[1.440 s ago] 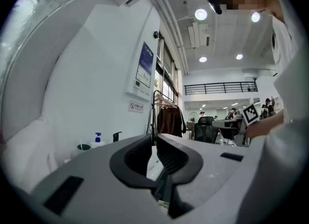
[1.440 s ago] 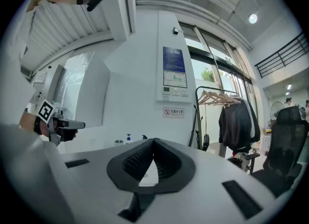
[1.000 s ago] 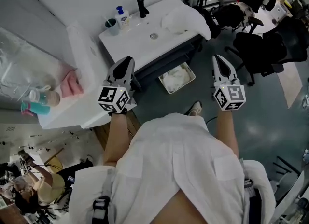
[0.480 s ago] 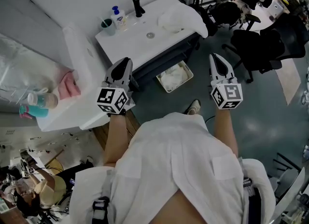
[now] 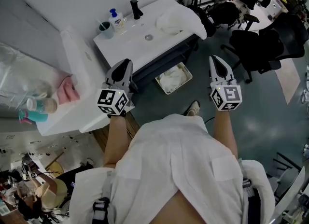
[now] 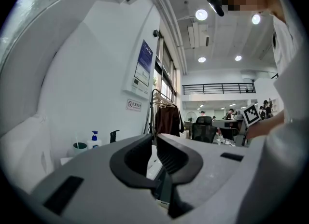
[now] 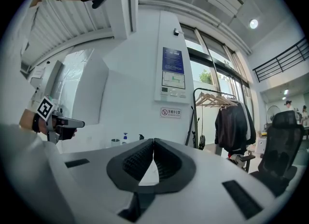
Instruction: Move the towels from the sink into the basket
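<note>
Our own white shirt [image 5: 178, 160] fills the lower half of the head view and hides the floor beneath us; only one shoe [image 5: 194, 107] shows past its hem. From the gripper views we cannot make out the towel, because each gripper's grey body blocks the low part of the picture.

The towel [image 5: 179, 19] lies heaped on the right end of the sink [image 5: 133, 44], one fold hanging over the front edge. The basket [image 5: 161, 87] stands on the floor just before the sink, with white cloth [image 5: 173, 78] in it already; how many pieces, we cannot tell.

The left gripper [image 5: 126, 62] is clenched with nothing between its jaws, held apart from the sink's front. The right gripper [image 5: 215, 58] is clenched too, tips meeting and empty, over open floor to the right of the basket.

On the wall a small sign [image 7: 171, 112] carries a red prohibition ring and a line of characters too small for us to read. The print on the blue poster [image 7: 173, 73] above it is likewise illegible, as is the soap bottle [image 5: 115, 19] label.

A black tap [image 5: 135, 8] and a cup [image 5: 104, 28] stand at the sink's back. A pink cloth [image 5: 67, 90] lies on the ledge to the left. Black chairs [image 5: 263, 44] crowd the right, near a rack [image 7: 231, 121] of dark clothes.
</note>
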Demonstrator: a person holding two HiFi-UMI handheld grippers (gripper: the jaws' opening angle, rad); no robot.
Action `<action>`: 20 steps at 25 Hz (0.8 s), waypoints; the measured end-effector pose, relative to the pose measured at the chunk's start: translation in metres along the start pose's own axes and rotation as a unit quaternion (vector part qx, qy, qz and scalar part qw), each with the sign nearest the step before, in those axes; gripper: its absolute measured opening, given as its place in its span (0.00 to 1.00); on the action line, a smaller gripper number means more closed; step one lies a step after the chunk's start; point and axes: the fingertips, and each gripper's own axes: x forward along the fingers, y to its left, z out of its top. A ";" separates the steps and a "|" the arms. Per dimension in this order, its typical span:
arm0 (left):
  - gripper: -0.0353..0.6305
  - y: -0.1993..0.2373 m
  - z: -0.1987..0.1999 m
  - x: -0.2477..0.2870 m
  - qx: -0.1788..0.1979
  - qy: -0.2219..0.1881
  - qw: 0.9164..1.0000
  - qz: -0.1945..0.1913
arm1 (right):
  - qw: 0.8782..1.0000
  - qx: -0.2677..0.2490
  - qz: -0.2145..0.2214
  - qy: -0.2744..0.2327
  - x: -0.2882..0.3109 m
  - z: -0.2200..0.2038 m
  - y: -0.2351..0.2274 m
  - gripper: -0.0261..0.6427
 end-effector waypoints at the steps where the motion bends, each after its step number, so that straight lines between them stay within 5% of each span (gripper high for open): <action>1: 0.11 0.001 0.000 0.001 0.000 0.000 1.000 0.000 | 1.000 0.001 0.000 0.000 0.001 0.000 -0.001 0.08; 20: 0.11 0.006 -0.014 0.072 -0.010 0.016 1.000 0.008 | 1.000 0.013 0.015 0.015 0.056 -0.020 -0.058 0.08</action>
